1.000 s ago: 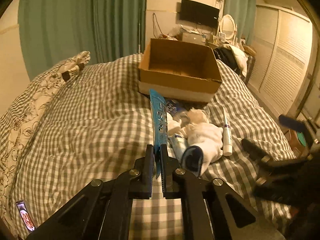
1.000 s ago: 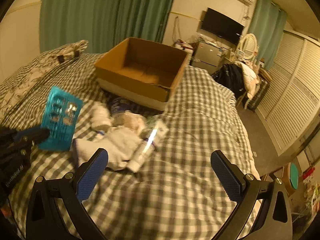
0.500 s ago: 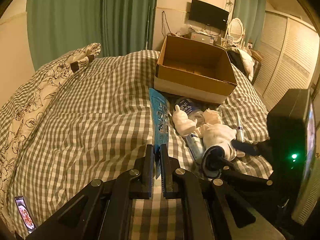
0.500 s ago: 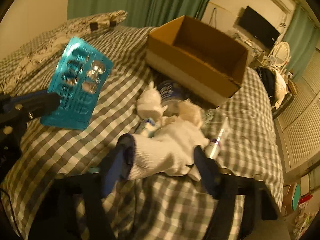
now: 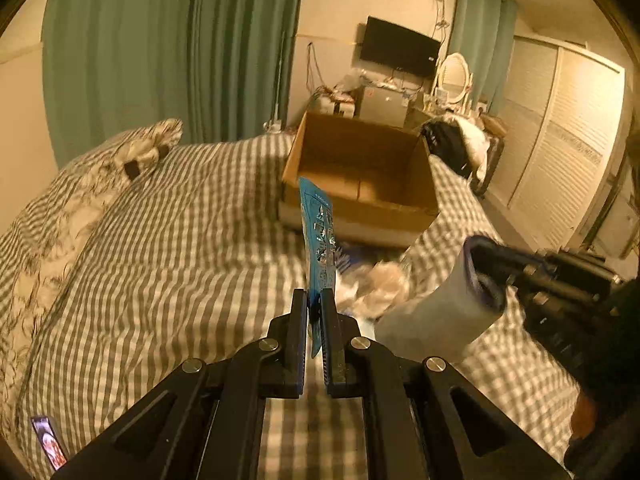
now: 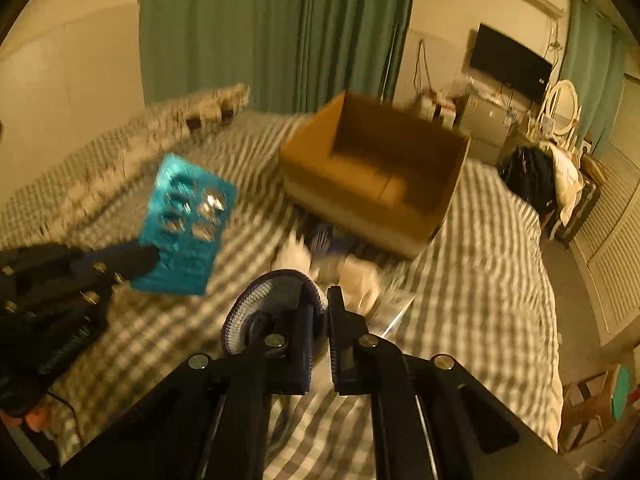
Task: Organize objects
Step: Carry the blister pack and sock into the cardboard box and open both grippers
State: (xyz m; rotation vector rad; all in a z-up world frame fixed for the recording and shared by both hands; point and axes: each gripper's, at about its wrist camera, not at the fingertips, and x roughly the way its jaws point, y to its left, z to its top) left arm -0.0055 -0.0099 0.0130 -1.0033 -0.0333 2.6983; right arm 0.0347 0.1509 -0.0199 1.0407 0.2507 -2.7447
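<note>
My left gripper point(image 5: 314, 296) is shut on a blue blister pack point(image 5: 320, 236) and holds it upright above the checked bed; the pack also shows in the right wrist view point(image 6: 186, 226). My right gripper point(image 6: 320, 300) is shut on the blue cuff of a white sock point(image 6: 268, 300), lifted off the bed; the sock hangs at the right of the left wrist view point(image 5: 436, 312). An open, empty cardboard box point(image 5: 360, 172) sits on the bed beyond both grippers, also in the right wrist view point(image 6: 376, 184).
A small pile of white and blue items point(image 5: 372, 280) lies on the checked blanket point(image 5: 180, 248) in front of the box. A patterned pillow point(image 5: 80, 200) lies at the left. A wardrobe point(image 5: 560, 152) and cluttered furniture stand beyond the bed.
My right gripper closed on the sock's cuff and lifted it from the pile. Both grippers have moved up and toward the box; the left still holds the blister pack.
</note>
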